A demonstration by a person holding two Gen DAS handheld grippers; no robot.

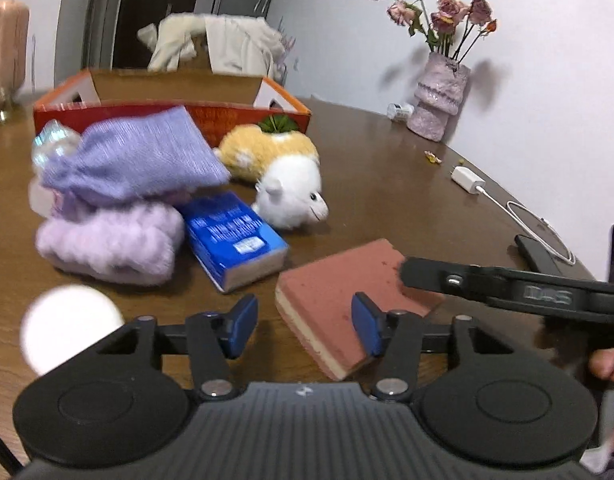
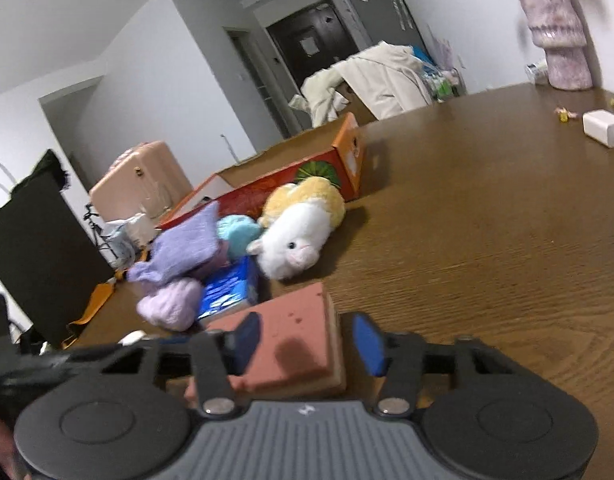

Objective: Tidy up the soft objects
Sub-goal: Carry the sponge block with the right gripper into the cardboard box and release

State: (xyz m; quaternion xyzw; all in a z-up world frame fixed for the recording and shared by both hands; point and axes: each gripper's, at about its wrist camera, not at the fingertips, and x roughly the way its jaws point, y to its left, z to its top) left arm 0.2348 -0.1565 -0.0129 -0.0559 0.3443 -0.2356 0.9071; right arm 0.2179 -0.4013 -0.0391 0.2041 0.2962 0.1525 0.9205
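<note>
Pink sponge between both sets of jaws, on the brown bench

The sponge (image 1: 349,292) is a flat block, brick-pink on top, cream underneath, speckled; it lies near the blue tissue pack (image 1: 235,236); left gripper (image 1: 303,326) and right gripper (image 2: 305,340) both straddle it, jaws part-closed, grip unclear.

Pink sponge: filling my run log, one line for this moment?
target: pink sponge on table | left gripper: open, straddling sponge | right gripper: open, straddling sponge

Got a vase (image 1: 441,96) of dried roses (image 1: 443,4) at my table's (image 1: 387,184) far edge. White charger (image 1: 467,179) sits nearby, pink suitcase (image 2: 143,188) on the floor behind.
</note>
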